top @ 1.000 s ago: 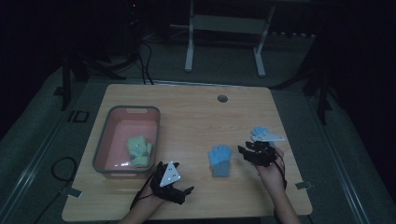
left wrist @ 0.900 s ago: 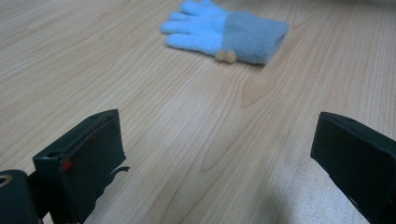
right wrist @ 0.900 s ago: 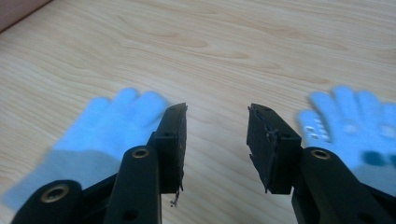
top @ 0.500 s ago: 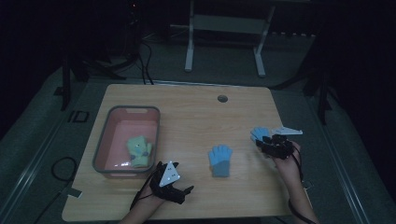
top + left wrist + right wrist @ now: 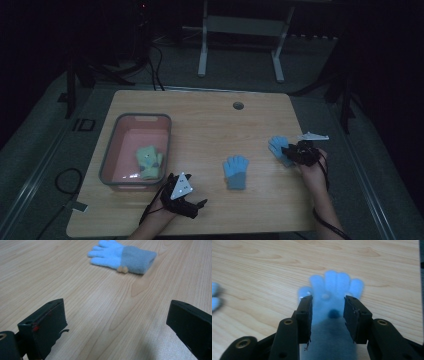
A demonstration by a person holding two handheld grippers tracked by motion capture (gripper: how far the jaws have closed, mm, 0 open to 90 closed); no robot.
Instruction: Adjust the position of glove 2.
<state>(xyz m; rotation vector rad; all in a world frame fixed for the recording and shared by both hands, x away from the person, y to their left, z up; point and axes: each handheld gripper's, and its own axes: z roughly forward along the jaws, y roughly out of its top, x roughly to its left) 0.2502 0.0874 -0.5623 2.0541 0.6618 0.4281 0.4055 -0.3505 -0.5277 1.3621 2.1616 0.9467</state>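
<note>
So far one yellow-green glove lies in the pink bin at the left of the worktop, which I judge to be the sorted part. Two blue gloves are left out on the wood. The right gripper straddles the far-right glove, jaws part-open on either side of its palm and not yet closed on it. The middle glove lies flat, well apart from the bin. The left gripper rests near the front edge, jaws wide and empty, facing that middle glove. Both blue gloves await moving.
</note>
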